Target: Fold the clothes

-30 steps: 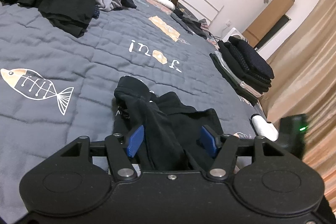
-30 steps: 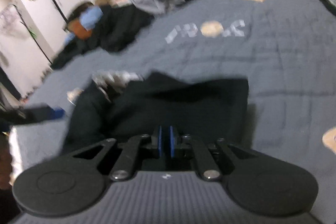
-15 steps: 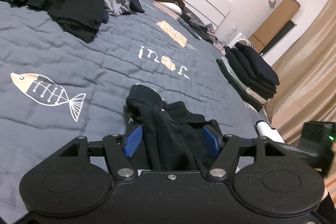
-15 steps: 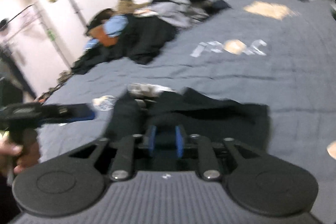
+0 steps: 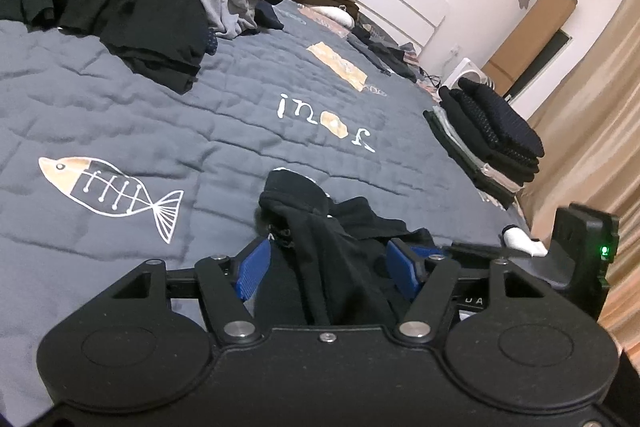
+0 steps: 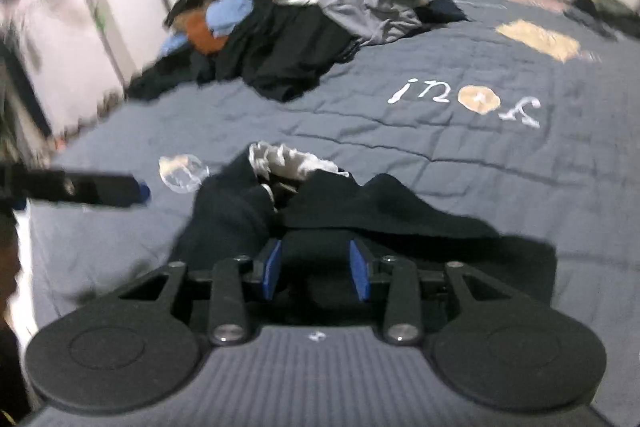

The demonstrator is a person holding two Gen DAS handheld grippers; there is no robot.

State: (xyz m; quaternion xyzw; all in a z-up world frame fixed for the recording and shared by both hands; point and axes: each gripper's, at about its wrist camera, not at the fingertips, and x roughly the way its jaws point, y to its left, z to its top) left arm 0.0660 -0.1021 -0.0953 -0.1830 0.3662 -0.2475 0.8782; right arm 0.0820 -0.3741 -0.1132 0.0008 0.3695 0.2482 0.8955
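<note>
A black garment (image 5: pixel 340 247) lies crumpled on the grey quilt (image 5: pixel 200 115). My left gripper (image 5: pixel 328 267) stands open over its near end. A ridge of the cloth runs between the blue pads (image 5: pixel 252 267) without them pressing on it. In the right wrist view the same garment (image 6: pixel 380 211) shows a pale inner lining (image 6: pixel 288 163) at its far end. My right gripper (image 6: pixel 316 269) has its jaws opening, with black cloth lying loose between them. A finger (image 6: pixel 100 187) of the left gripper reaches in from the left.
A heap of unfolded clothes (image 5: pixel 140 7) fills the far left of the bed. A folded dark stack (image 5: pixel 492 131) sits by the right edge, next to beige curtains (image 5: pixel 592 147). A small white object (image 5: pixel 524 245) lies near that edge. White wardrobe doors (image 6: pixel 80 7) stand beyond the bed.
The right gripper's jaws went from shut to apart and let the black cloth go. Its view rolled and drew back a little. The left gripper has hardly moved.
</note>
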